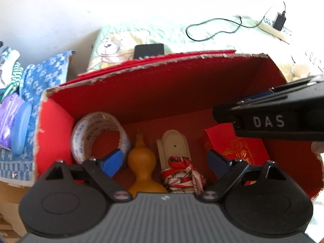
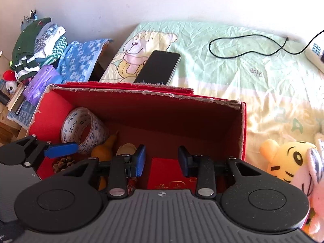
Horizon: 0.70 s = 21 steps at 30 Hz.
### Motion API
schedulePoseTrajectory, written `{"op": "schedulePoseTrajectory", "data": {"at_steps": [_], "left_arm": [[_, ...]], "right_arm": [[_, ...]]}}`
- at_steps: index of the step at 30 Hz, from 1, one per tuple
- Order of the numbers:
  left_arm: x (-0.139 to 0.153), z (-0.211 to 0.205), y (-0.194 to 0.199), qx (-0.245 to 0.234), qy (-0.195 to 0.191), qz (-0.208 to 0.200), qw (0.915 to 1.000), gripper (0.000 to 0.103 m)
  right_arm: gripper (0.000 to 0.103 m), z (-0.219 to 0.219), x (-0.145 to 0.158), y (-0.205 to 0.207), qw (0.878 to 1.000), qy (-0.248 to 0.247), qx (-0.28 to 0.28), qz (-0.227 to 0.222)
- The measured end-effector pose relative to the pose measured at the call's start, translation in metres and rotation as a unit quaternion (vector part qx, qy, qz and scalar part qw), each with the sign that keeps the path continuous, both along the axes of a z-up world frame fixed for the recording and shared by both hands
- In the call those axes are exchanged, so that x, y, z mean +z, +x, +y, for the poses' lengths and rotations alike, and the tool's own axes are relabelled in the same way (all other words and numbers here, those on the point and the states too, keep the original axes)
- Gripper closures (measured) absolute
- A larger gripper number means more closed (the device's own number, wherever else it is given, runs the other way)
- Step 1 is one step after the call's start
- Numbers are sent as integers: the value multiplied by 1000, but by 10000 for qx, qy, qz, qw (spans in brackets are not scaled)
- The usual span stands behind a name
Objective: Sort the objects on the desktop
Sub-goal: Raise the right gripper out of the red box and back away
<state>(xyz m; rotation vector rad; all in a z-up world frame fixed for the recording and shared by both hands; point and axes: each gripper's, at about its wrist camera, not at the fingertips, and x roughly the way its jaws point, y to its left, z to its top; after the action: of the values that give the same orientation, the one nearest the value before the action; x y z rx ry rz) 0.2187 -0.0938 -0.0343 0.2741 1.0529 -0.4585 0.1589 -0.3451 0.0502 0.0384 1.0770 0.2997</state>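
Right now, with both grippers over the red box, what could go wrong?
1. The right gripper and left gripper hang close together over the box; they may collide.
2. The phone lies against the box's back edge; a nudge could shift it.
3. The gourd and tape roll sit crowded; reaching in may knock them.

A red box [image 1: 60, 125] lies open. Inside, side by side: a tape roll [image 1: 97, 133] standing on edge, an orange gourd [image 1: 141, 162], a white strap [image 1: 174, 147], a red packet [image 1: 243, 147].
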Motion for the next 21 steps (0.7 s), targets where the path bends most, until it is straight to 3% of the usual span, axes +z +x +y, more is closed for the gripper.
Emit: {"op": "schedulePoseTrajectory", "data": {"at_steps": [10, 21], "left_arm": [[13, 22, -5, 460, -23, -204, 9987, 12], [14, 30, -14, 524, 148, -253, 9982, 9]], "right_arm": [[65, 6, 3, -22, 9994, -139, -274, -158], [60, -4, 1, -47, 9969, 20, -750, -217]]}}
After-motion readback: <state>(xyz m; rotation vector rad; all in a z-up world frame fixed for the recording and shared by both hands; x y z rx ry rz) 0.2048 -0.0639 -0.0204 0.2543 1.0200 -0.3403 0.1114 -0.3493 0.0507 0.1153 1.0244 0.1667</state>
